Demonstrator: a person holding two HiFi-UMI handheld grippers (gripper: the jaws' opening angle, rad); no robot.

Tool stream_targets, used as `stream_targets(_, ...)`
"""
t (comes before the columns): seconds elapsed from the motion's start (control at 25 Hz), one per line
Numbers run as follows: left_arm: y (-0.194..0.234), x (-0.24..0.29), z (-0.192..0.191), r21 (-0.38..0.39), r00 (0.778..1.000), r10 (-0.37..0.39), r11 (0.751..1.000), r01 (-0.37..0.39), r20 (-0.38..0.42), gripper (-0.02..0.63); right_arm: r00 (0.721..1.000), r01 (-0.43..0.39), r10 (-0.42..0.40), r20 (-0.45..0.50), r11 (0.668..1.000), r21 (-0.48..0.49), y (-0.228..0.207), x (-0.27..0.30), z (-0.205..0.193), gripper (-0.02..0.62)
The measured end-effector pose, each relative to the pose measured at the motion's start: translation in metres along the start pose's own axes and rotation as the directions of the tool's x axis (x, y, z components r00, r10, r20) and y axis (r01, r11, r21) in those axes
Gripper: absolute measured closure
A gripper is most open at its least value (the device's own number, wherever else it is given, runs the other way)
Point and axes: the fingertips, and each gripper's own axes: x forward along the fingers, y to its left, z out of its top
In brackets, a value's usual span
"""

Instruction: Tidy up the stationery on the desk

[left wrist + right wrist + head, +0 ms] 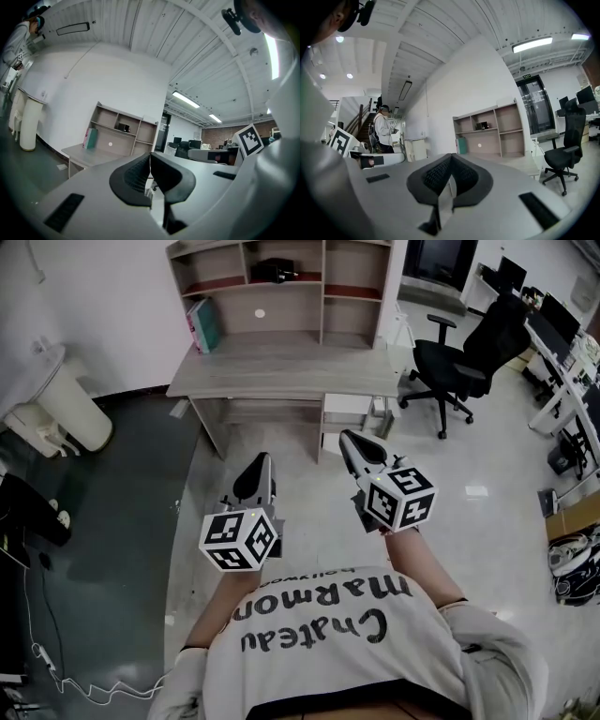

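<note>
Approach step: left gripper (260, 465) and right gripper (352, 442), jaws of both closed and empty, level, well short of desk (300, 371) at 12 o'clock, books (203, 324) at its 10 o'clock corner; next move probably closing in, jaws opening.
</note>
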Motion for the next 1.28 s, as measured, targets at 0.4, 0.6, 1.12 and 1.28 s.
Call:
stream_targets(0.4, 0.003, 0.045, -0.021, -0.022, 0.998, 0.017, 1.0, -0.018, -0.059, 0.589, 0.998, -0.044, 0.047, -0.038, 0.996, 0.073, -0.035, 0.03, -0.018, 0.581)
stream_targets(0.6, 0.032, 0.056, -0.031, -0.03, 0.992, 0.071, 0.997, -0.074, -0.102, 0.589, 0.996, -0.053, 0.061, -0.066, 0.992, 0.116, -0.04, 0.056, -0.032, 0.581)
stream_targets(1.12, 0.123, 0.152, -0.001, -0.055, 0.993, -0.024, 0.998, 0.018, -0.116, 0.589, 0.995, 0.051, -0.038, -0.095, 0.988, 0.144, -0.072, 0.173, -0.021, 0.581)
stream_targets(1.28, 0.161, 0.183, 0.018, -0.057, 0.991, -0.048, 0.998, 0.041, -0.123, 0.589, 0.995, 0.062, -0.049, -0.088, 0.986, 0.155, -0.072, 0.221, -0.007, 0.581)
